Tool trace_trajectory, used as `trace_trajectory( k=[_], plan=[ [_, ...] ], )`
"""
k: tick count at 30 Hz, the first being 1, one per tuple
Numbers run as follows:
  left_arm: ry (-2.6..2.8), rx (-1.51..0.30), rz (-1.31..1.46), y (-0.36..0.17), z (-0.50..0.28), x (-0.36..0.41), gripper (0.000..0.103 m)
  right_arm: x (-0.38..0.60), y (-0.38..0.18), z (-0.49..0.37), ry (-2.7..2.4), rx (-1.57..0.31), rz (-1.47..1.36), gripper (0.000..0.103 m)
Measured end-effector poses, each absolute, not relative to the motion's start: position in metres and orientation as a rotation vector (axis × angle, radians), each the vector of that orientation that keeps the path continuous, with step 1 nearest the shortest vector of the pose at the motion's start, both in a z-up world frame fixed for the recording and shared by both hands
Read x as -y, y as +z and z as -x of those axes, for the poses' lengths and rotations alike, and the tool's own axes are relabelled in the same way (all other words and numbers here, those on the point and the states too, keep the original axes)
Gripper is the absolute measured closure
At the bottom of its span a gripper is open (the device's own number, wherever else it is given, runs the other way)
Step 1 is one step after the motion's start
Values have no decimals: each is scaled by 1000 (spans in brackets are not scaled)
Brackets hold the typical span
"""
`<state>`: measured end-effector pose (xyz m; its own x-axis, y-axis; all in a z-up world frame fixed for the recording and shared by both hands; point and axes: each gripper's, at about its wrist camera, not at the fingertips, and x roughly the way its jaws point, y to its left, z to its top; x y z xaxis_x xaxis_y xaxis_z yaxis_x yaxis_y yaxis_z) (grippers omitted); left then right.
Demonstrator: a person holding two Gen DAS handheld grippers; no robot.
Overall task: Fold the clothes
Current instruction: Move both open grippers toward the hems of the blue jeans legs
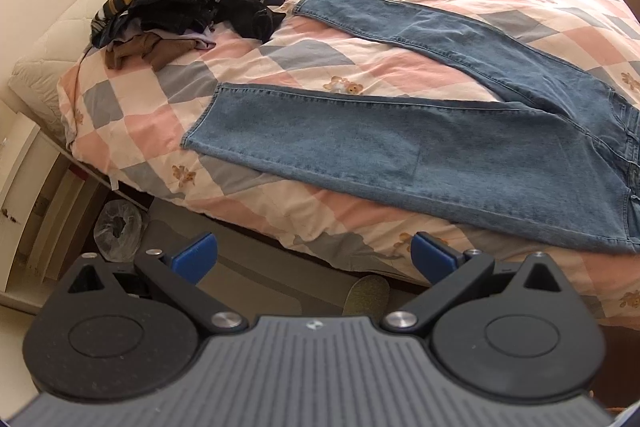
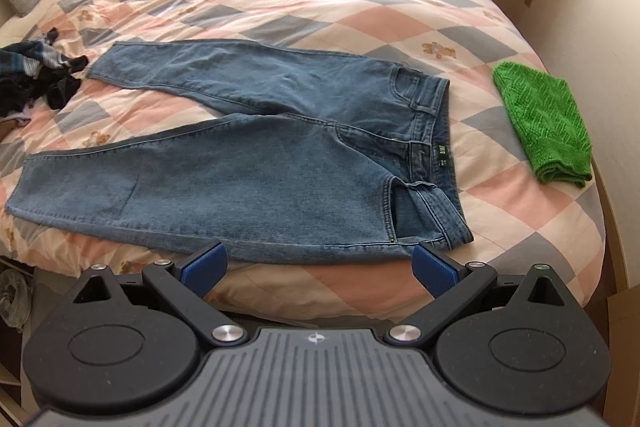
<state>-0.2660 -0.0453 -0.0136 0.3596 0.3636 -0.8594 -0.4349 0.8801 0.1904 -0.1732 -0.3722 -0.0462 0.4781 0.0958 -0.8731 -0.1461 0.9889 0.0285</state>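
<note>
Jeans [image 2: 248, 155] lying flat and unfolded on bed [image 2: 360, 3], legs spreading toward 9 o'clock, waistband at 3 o'clock. Green knit [image 2: 548, 131] already sitting folded at 3 o'clock; crumpled heap [image 1: 180, 11] waiting at 10 o'clock, still to fold. Left gripper [image 1: 314, 259] and right gripper [image 2: 320, 267] hovering at 6 o'clock, fingers spread wide, gripping nothing.

- left gripper [image 1: 314, 261]: jaws spread wide, nothing between the blue fingertips [image 1: 196, 259], just hanging in the air, pointing forward and tilted down a bit
- right gripper [image 2: 320, 269]: same deal, jaws wide apart and empty, blue fingertips [image 2: 434, 271] not touching anything, angled forward and slightly down
- no hand or sleeve visible in either wrist view
</note>
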Motion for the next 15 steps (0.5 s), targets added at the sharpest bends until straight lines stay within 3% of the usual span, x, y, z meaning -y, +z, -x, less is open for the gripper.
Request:
trace_trajectory(
  k=[15],
  plan=[
    [315, -1192, -31, -50, 123, -51, 1, 330, -81, 88, -99, -1193, -63, 2]
  ],
)
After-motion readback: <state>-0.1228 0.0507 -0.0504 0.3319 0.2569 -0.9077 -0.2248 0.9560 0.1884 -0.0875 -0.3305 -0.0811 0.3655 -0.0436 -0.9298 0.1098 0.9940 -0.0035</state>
